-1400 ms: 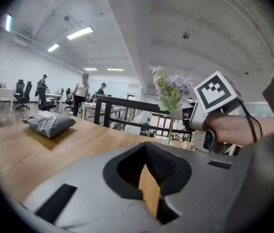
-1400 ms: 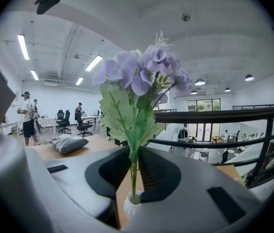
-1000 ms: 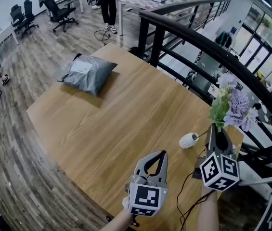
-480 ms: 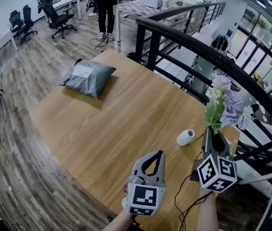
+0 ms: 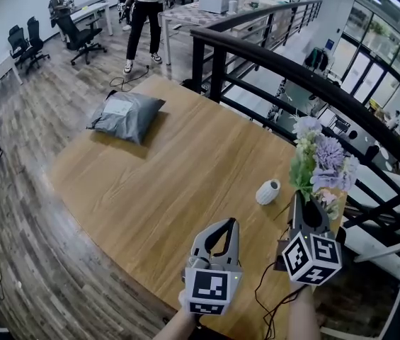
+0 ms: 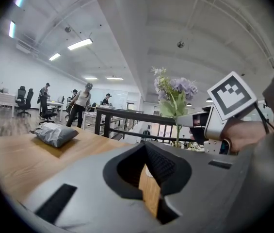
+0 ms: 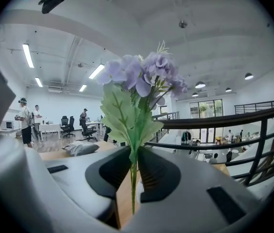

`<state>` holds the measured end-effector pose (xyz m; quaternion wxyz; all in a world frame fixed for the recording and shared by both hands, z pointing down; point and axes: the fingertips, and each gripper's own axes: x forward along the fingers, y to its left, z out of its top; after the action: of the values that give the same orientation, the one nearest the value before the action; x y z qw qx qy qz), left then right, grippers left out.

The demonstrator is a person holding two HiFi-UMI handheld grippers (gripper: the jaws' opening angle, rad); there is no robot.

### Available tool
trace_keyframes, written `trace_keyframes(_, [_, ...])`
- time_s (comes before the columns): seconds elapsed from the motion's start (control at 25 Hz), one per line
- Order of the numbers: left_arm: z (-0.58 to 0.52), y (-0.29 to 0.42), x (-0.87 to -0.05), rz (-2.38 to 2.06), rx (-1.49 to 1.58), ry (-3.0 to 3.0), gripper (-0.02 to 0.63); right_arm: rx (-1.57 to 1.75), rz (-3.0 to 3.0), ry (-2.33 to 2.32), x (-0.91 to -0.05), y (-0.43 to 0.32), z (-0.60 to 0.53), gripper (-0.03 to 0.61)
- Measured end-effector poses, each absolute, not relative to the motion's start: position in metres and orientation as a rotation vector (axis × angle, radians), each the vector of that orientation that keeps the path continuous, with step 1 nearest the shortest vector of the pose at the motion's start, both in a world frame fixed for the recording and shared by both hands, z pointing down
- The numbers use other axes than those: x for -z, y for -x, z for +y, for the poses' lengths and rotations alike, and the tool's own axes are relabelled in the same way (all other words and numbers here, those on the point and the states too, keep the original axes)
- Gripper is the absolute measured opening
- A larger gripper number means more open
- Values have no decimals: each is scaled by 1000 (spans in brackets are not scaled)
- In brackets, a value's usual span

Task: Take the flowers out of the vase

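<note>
Table (image 5: 171,183): big wooden top, all of this is over it.
Flowers (image 5: 320,165): purple and pale blooms, green leaves, one thin stem. They're upright in the air near the table's right edge, out of the vase.
Right gripper (image 7: 133,154): mine, clamped on the stem.
Left gripper (image 6: 145,147): tips pinched together on nothing.
Vase (image 5: 268,191): small, white, ribbed, sitting on the table just left of the bunch.

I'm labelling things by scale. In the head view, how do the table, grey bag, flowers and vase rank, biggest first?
1. table
2. grey bag and flowers: they look about alike, and the flowers are raised nearer the camera, so I leave them unranked
3. vase, smallest
</note>
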<state>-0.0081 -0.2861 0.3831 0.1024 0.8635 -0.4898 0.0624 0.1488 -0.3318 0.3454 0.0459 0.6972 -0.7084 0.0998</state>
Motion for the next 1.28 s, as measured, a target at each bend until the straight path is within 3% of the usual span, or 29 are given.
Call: trace_keyframes(1.28, [-236, -13, -387, -1437, -222, -2565, 44, -451, -2128, -2133, -389, -161, -240, 64])
